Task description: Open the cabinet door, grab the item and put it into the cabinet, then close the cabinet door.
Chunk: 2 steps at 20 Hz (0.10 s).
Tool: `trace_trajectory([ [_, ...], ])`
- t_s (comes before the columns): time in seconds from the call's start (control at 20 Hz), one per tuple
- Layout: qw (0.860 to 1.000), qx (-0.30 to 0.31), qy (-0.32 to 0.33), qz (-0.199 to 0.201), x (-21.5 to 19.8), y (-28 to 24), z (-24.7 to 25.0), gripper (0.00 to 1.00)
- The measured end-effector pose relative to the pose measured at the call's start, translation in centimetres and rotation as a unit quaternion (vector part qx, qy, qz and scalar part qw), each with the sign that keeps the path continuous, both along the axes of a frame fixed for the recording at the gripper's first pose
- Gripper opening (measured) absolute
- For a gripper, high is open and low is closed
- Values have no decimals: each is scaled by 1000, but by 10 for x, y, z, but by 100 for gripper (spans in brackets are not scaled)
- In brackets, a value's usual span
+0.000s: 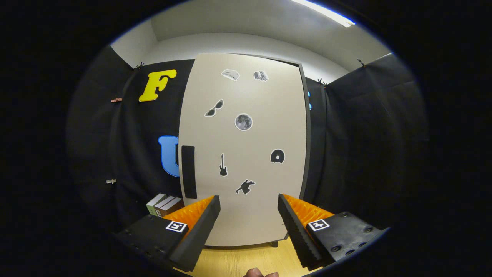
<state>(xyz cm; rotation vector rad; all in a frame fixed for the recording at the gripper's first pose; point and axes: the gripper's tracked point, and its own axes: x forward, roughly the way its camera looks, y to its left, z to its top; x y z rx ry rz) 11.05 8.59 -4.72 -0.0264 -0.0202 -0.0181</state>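
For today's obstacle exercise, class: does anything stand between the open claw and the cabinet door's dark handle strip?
Nothing visible does. The claw is open, empty and apart from the shut cabinet door. The handle strip lies beyond the left finger, with bare door beside it. The boxes sit lower, beside the cabinet, off that path.
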Motion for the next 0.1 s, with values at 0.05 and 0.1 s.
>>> trace_trajectory([
  [0.05, 1000, 0, 1, 1, -1, 1, 0, 98],
  [0.1, 1000, 0, 1, 2, -1, 2, 0, 98],
])
